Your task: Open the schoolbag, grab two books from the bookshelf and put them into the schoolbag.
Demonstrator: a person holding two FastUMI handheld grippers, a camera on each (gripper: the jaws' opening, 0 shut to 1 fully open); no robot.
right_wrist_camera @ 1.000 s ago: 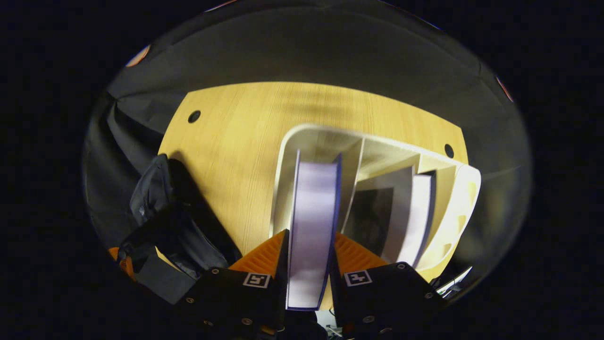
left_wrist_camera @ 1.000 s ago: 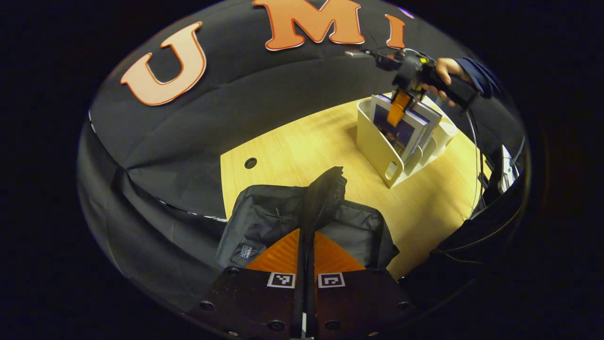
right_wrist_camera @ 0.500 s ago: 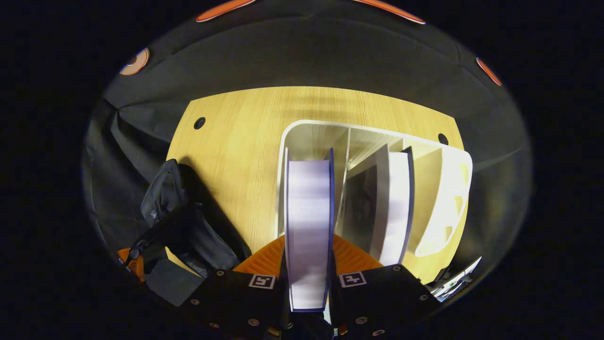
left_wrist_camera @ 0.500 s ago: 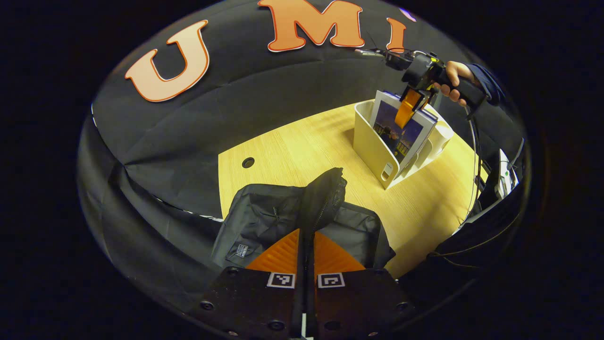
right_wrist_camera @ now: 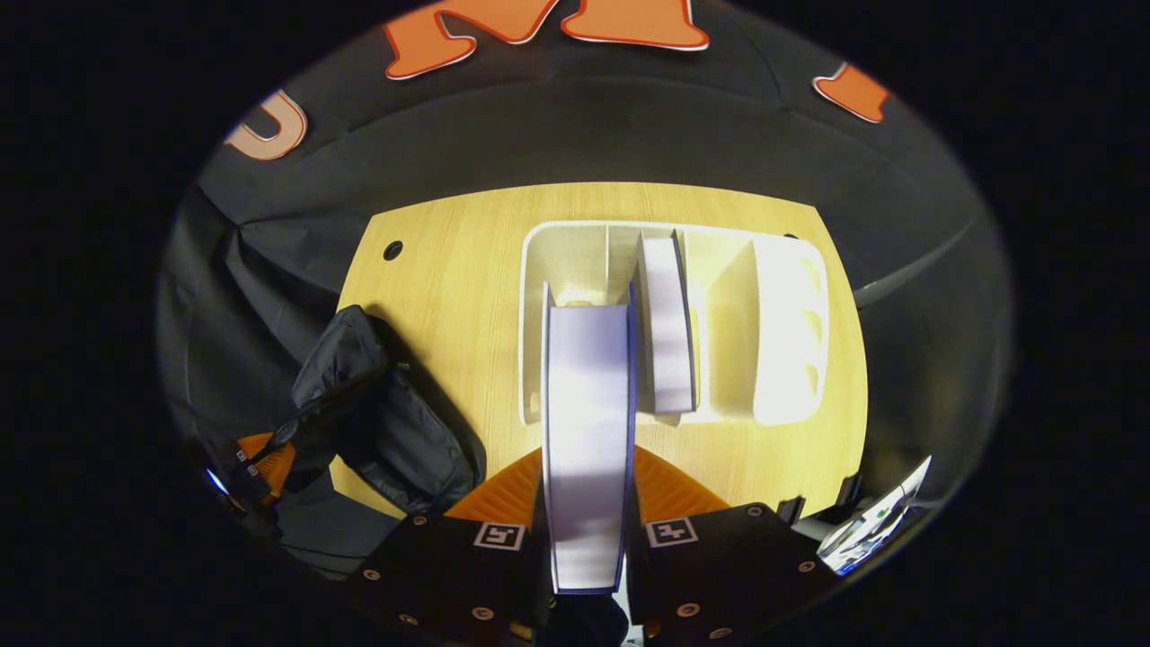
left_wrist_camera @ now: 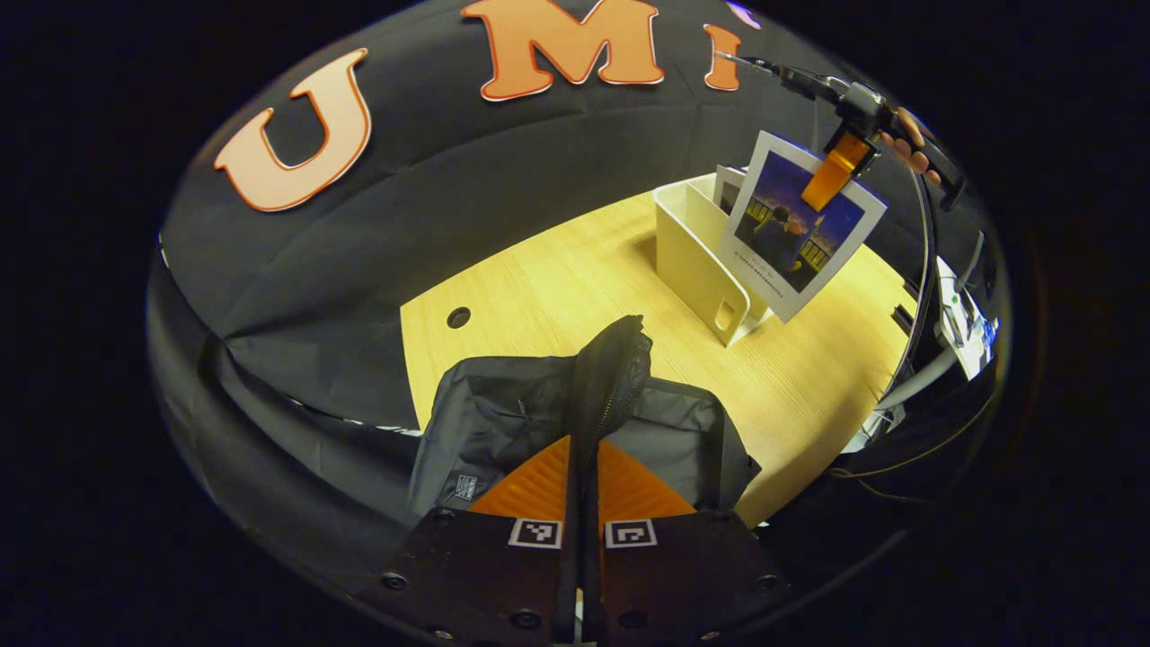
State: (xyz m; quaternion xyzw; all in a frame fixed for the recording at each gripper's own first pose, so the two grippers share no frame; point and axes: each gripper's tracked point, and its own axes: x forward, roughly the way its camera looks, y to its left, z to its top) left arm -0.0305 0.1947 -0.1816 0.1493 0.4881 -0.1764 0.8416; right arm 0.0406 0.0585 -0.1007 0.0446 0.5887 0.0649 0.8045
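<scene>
My left gripper is shut on the raised zip edge of the black schoolbag, which lies on the wooden table. My right gripper is shut on a book seen edge-on, held in the air above the cream bookshelf. In the left gripper view that book hangs clear of the bookshelf, pinched at its top by the right gripper. A second book stands in the shelf's middle slot. The schoolbag lies left of the shelf, with the left gripper on it.
The wooden table has a round cable hole near its far left corner. A hand holds the right gripper, with a cable trailing down. Some equipment sits off the table's near right edge.
My right gripper has lifted the book up and out of the bookshelf, so it now hangs free above it. My left gripper has kept its hold on the schoolbag's edge.
</scene>
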